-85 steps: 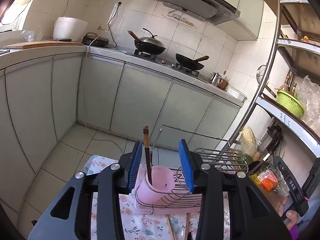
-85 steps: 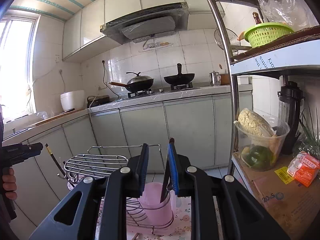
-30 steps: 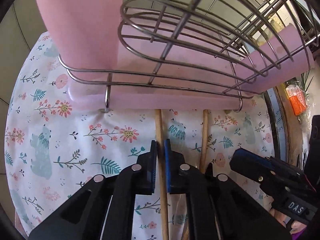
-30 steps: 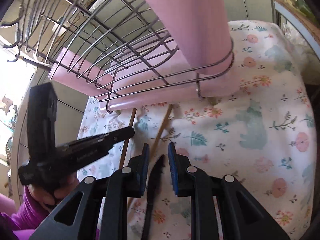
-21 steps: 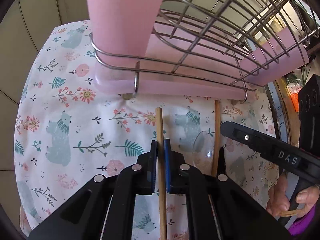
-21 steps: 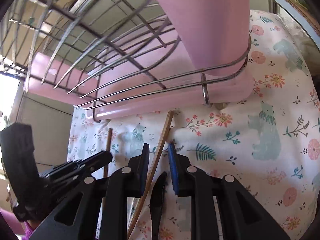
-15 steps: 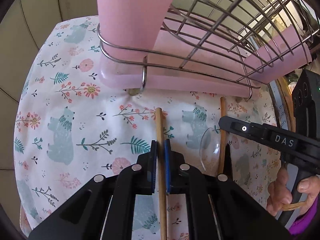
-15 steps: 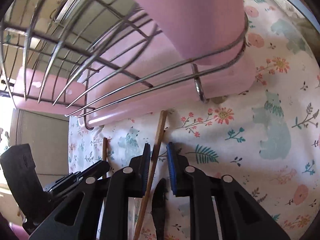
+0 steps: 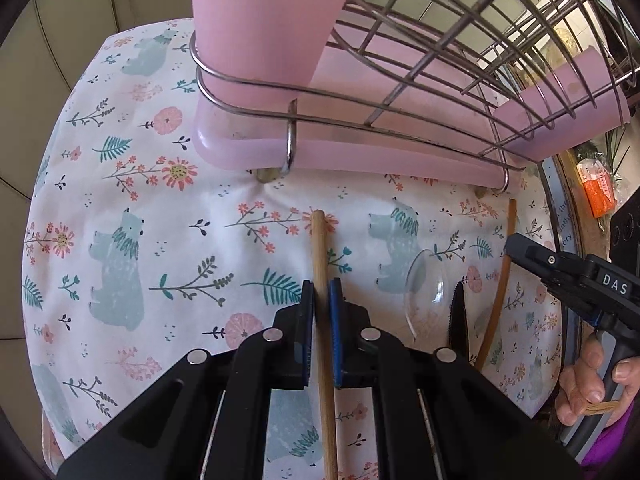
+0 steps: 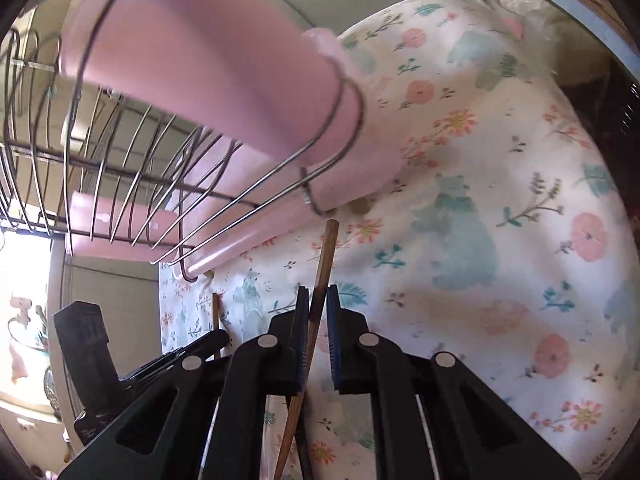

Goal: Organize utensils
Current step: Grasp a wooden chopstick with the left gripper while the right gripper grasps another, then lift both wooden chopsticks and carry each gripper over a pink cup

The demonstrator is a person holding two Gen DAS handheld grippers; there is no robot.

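Holding two chopsticks, we have one in each tool: our left gripper [image 9: 320, 292] is clamped on a pale chopstick [image 9: 320, 248], and our right gripper [image 10: 318, 300] has its pads around a darker chopstick [image 10: 325, 256], which slants across the gap and touches mainly the left pad; the right pad looks slightly clear of it, so we cannot tell how firm that hold is. Both sticks lie low over the cloth [image 9: 120, 200], tips pointing at the rack [image 9: 360, 152].

The risks we see: the dark stick may pivot or slip out when lifted, because it sits askew between the pads. Either tip could jab the rack's pink tray or catch a wire, since both stop just short of it. The pink cup [image 9: 264, 20], our likely target, stands tall in the rack's corner, so a stick carried level would knock its wall rather than drop in. A knife [image 9: 458, 316] and a clear spoon [image 9: 424, 292] lie between the two sticks and could be dragged.

Against half a second ago, our right tool has tilted and swung nearer the cup, and the dark stick now sits higher between the pads; our left hold looks unchanged
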